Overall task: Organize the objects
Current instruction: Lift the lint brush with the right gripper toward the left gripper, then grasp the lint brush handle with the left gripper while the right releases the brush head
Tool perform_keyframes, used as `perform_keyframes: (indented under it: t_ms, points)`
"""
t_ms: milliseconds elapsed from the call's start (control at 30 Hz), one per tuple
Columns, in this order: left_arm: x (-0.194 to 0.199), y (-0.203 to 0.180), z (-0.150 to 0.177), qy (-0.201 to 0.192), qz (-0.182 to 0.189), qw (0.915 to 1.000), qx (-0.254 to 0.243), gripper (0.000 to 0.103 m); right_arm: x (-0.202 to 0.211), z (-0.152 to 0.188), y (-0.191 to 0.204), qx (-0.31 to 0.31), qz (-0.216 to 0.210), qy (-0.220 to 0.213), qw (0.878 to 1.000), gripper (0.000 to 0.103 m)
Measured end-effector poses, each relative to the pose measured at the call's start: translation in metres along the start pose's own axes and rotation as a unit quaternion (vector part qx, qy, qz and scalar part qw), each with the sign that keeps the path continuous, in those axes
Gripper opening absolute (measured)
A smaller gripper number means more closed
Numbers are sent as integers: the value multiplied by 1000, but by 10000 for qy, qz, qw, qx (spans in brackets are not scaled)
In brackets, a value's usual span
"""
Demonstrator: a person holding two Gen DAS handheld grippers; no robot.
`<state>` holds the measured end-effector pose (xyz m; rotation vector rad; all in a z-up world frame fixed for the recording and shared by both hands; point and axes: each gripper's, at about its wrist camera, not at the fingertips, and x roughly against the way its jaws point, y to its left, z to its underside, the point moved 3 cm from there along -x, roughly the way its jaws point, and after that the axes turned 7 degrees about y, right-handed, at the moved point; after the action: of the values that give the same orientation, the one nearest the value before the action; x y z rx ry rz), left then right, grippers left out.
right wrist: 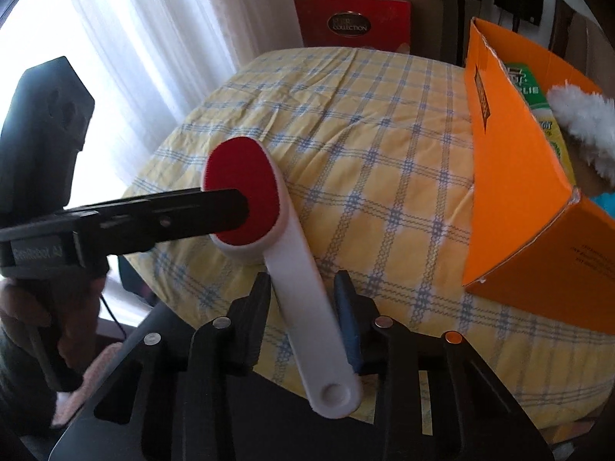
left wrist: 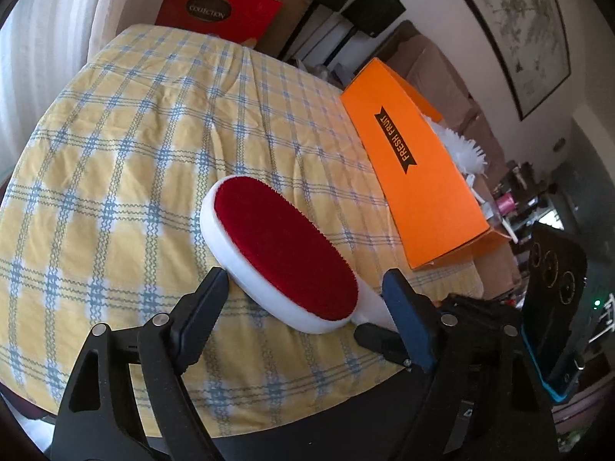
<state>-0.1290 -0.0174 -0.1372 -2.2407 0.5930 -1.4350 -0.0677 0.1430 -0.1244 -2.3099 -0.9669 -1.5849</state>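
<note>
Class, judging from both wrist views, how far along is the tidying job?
Done: a white duster already lies in the orange box. In hand: the lint brush, its handle between the right gripper fingers, its head between the open left gripper fingers. Left: putting the brush into the box.

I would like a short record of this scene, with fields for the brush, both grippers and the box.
brush: white, red pad, over checked cloth
left gripper: jaws astride brush head; grip unclear
right gripper: jaws astride brush handle; grip unclear
box: orange, open, on cloth, apart from brush
duster: white, inside box
</note>
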Motion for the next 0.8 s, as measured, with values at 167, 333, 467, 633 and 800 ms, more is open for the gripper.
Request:
perform_keyframes:
  t_ms: [167,333,467,633,800]
  points:
    - [-1,-2,3,8,183,9997,174,79,-1,2,-8,-526,-831,-15,9952,27]
    - [-3,-4,5,-23,341,9988,341,78,-1,6,-12,-853,-1388,-4,9866,25]
    - [-8,-2,5,102,432,9974,567,47,1,8,-9,-860,-1406,-67,9863,26]
    - [-14,-8,4,141,432,9973,581,40,2,7,-4,-695,-1255,-102,9896,26]
    - [-17,-16,-1,84,359,9979,525,37,3,9,-4,-663,-1267,-124,9896,27]
